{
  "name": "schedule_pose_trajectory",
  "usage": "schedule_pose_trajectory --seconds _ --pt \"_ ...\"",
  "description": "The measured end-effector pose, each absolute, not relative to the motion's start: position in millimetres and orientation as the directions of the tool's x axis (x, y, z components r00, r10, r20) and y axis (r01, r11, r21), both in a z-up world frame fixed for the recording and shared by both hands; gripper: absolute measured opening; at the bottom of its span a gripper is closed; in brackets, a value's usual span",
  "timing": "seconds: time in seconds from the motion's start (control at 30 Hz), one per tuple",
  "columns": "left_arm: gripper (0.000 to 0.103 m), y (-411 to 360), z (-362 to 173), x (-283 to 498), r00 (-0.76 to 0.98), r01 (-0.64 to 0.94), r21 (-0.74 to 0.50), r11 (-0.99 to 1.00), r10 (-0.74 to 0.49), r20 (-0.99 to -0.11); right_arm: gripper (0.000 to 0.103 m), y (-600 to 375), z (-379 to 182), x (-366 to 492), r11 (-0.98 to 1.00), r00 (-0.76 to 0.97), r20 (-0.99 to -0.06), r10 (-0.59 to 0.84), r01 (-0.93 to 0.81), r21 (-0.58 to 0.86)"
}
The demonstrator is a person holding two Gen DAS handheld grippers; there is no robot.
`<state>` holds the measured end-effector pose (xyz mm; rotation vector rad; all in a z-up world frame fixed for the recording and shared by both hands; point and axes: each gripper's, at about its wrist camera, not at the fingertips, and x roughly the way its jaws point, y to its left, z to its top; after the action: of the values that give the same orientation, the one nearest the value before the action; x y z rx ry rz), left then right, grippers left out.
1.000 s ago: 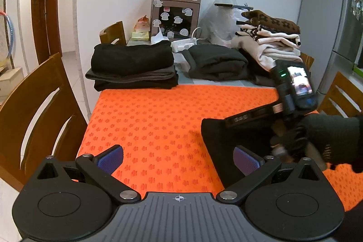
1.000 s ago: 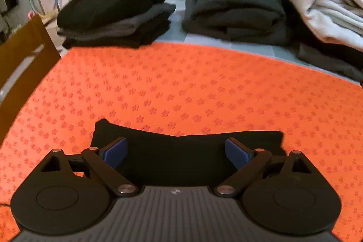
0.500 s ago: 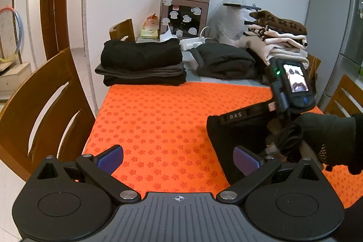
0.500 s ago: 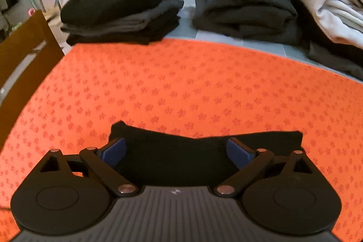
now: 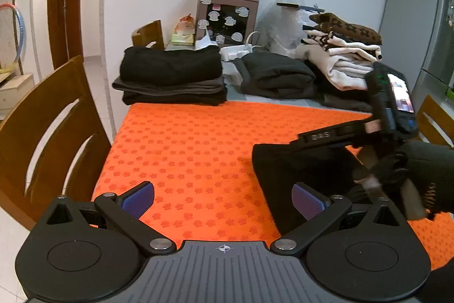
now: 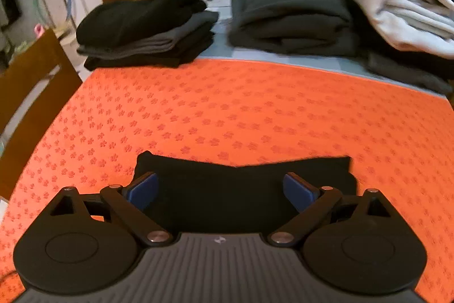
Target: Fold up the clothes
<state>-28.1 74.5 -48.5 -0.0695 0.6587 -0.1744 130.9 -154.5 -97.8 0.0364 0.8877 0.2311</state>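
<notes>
A folded black garment (image 6: 241,189) lies on the orange patterned mat (image 6: 255,110), near its front edge. My right gripper (image 6: 221,190) hangs just over that garment, open, its blue pads spread wide with nothing held. In the left wrist view the same black garment (image 5: 286,175) sits right of centre, and the right gripper's body (image 5: 391,104) and a gloved hand (image 5: 420,175) hover above it. My left gripper (image 5: 222,202) is open over bare mat (image 5: 184,138), just left of the garment.
Behind the mat lie a black and grey folded stack (image 5: 170,78), a dark folded pile (image 5: 278,75) and a pale pile (image 5: 346,53). A water dispenser (image 5: 228,10) stands at the back. A wooden chair (image 5: 45,127) is at left, a fridge (image 5: 425,33) at right.
Both grippers have pulled back and risen a little, so the piles look further off. The black garment stays flat on the mat. Both grippers stay open.
</notes>
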Motion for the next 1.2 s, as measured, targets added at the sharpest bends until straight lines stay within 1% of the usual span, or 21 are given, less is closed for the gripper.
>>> schedule_pose_trajectory --seconds 0.23,0.27,0.5,0.63,0.77,0.87,1.0,1.03,1.1,1.13,1.17,1.2 --pt "0.103 59.9 -55.0 -18.2 0.756 0.197 -0.132 0.971 -0.236 -0.611 0.097 -177.4 -82.2 76.6 0.973 0.620 -0.756 0.209 -0.205 0.101" --pt "0.103 57.9 -56.0 -17.0 0.752 0.205 -0.133 0.970 -0.243 -0.613 0.096 -178.2 -83.4 69.1 0.973 0.616 -0.759 0.210 -0.210 0.099" --pt "0.103 48.0 -62.2 -12.0 0.725 0.254 -0.119 0.960 -0.271 -0.633 0.095 -175.5 -104.0 38.7 0.968 0.592 -0.782 0.197 -0.246 0.057" --pt "0.103 44.2 -65.4 -11.6 0.707 0.276 -0.109 0.955 -0.278 -0.650 0.097 -173.3 -122.5 35.0 0.964 0.580 -0.793 0.187 -0.265 0.034" --pt "0.103 41.6 -65.7 -9.9 0.700 0.294 -0.103 0.950 -0.287 -0.654 0.093 -181.7 -106.8 25.2 0.963 0.582 -0.783 0.219 -0.256 0.079" --pt "0.103 40.7 -67.4 -7.2 0.694 0.296 -0.107 0.949 -0.290 -0.659 0.092 -192.7 -99.6 13.9 0.965 0.578 -0.782 0.232 -0.239 0.109" --pt "0.103 37.8 -70.3 -3.7 0.680 0.313 -0.107 0.944 -0.301 -0.668 0.092 -201.2 -118.4 6.9 0.967 0.549 -0.803 0.232 -0.222 0.128" --pt "0.103 36.8 -71.2 -3.3 0.676 0.319 -0.105 0.942 -0.304 -0.671 0.094 -201.9 -122.9 7.2 0.965 0.543 -0.806 0.238 -0.224 0.134" --pt "0.103 34.9 -72.0 -2.2 0.667 0.334 -0.100 0.937 -0.310 -0.677 0.094 -199.2 -122.7 8.3 0.961 0.536 -0.809 0.242 -0.250 0.121" --pt "0.103 34.1 -71.7 -1.6 0.667 0.341 -0.098 0.935 -0.314 -0.676 0.091 -199.4 -120.4 9.1 0.958 0.536 -0.807 0.249 -0.258 0.124" --pt "0.103 33.4 -71.4 -1.0 0.667 0.348 -0.096 0.933 -0.318 -0.674 0.084 -202.5 -113.6 10.4 0.956 0.540 -0.798 0.267 -0.254 0.148" --pt "0.103 33.4 -71.4 0.1 0.668 0.347 -0.096 0.933 -0.318 -0.673 0.081 -206.0 -106.3 12.3 0.953 0.547 -0.787 0.284 -0.253 0.168"
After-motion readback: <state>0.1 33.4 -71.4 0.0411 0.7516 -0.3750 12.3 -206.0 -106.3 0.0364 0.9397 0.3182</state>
